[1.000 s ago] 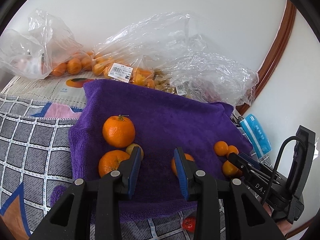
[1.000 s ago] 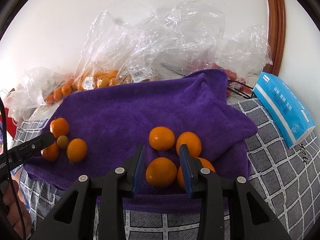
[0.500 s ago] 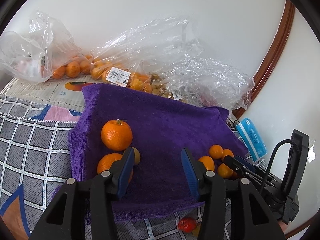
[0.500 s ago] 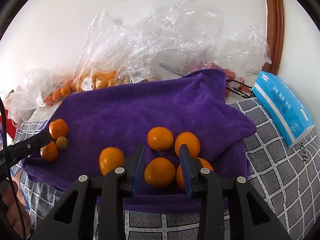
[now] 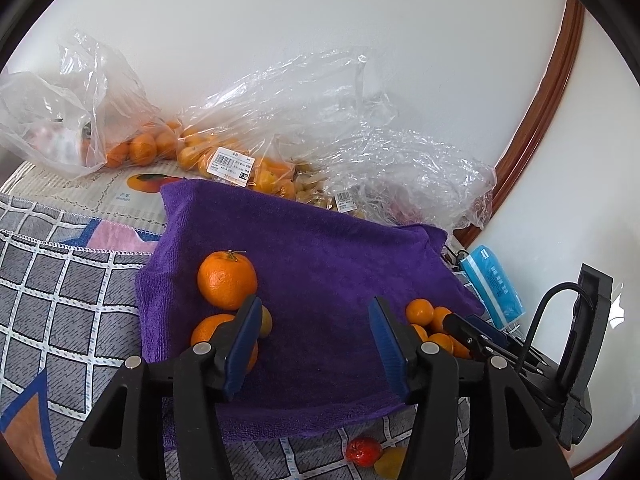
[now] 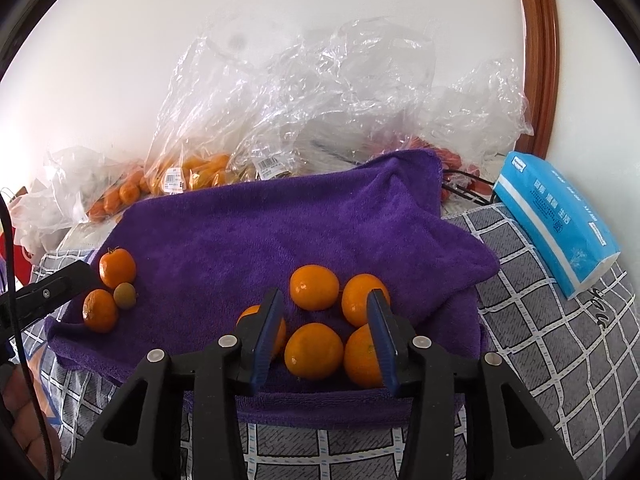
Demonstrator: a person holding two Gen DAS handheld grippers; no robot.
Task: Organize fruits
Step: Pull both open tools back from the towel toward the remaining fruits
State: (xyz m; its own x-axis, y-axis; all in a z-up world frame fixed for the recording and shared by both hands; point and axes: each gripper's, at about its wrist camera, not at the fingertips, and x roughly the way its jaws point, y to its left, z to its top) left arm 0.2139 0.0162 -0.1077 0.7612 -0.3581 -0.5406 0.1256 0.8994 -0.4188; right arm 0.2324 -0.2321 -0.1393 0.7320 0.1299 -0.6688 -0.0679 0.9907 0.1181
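Purple towel (image 6: 260, 236) mid-frame, five oranges lower centre; right gripper (image 6: 326, 330) opening – one orange (image 6: 314, 350) loose between its jaws; left gripper (image 5: 316, 344) opening (nothing held)

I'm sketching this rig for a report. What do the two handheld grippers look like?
Both the left gripper and the right gripper are black plastic clamp-style frames with silver rivets and two flat fingers faced with ribbed blue pads. A black cable loops over the right one.
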